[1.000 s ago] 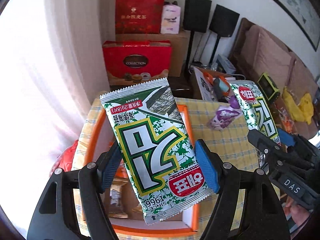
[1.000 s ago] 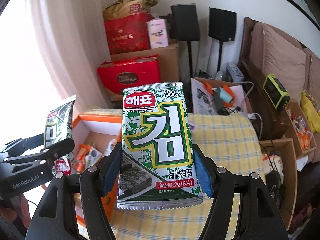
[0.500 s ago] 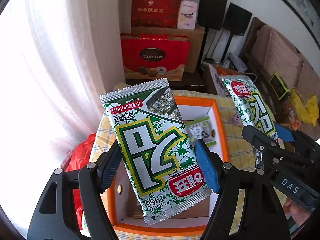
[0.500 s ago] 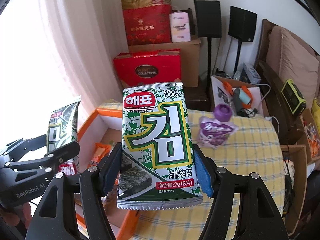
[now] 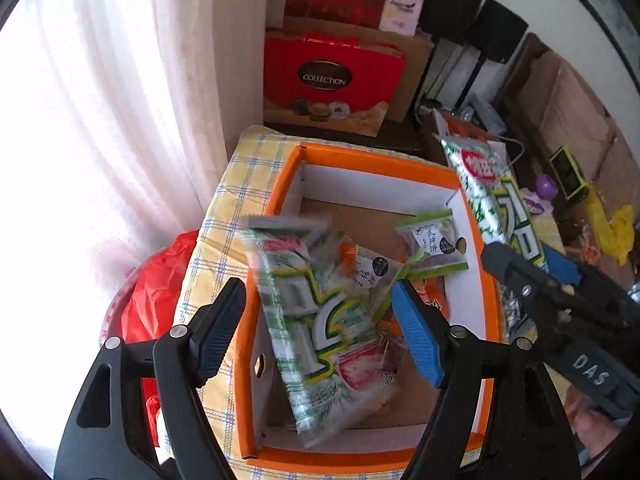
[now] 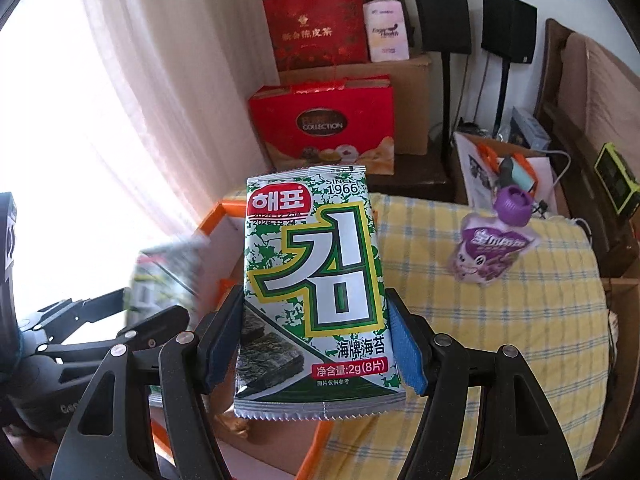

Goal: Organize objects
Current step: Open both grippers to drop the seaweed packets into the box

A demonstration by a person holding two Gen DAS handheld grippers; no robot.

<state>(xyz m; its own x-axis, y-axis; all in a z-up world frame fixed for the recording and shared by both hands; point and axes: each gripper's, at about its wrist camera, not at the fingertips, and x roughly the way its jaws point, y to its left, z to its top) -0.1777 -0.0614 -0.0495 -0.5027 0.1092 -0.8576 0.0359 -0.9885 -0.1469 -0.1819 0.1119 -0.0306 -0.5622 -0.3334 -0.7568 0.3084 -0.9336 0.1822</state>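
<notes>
My left gripper (image 5: pixel 318 286) hangs over the orange-rimmed box (image 5: pixel 372 156), its jaws opening. A green and white seaweed packet (image 5: pixel 320 312) lies blurred between them, clear of both blue pads, over the snack packets in the box. It shows as a blur (image 6: pixel 168 272) in the right wrist view, above my left gripper (image 6: pixel 100 320). My right gripper (image 6: pixel 315 294) is shut on a second seaweed packet (image 6: pixel 316 280), upright, beside the box's right rim (image 6: pixel 218 212). In the left wrist view that packet (image 5: pixel 492 200) and my right gripper (image 5: pixel 520 268) sit at the right.
A purple spouted pouch (image 6: pixel 492 252) lies on the yellow checked tablecloth (image 6: pixel 500 340) right of the box. A red plastic bag (image 5: pixel 160 292) sits left of the table by the white curtain (image 5: pixel 120 100). Red gift boxes (image 6: pixel 324 124), cartons and speakers stand behind.
The left packet was gripped before; now it is loose and blurred, dropping toward the box as the left jaws widen. Both grippers have moved lower and closer over the box.
</notes>
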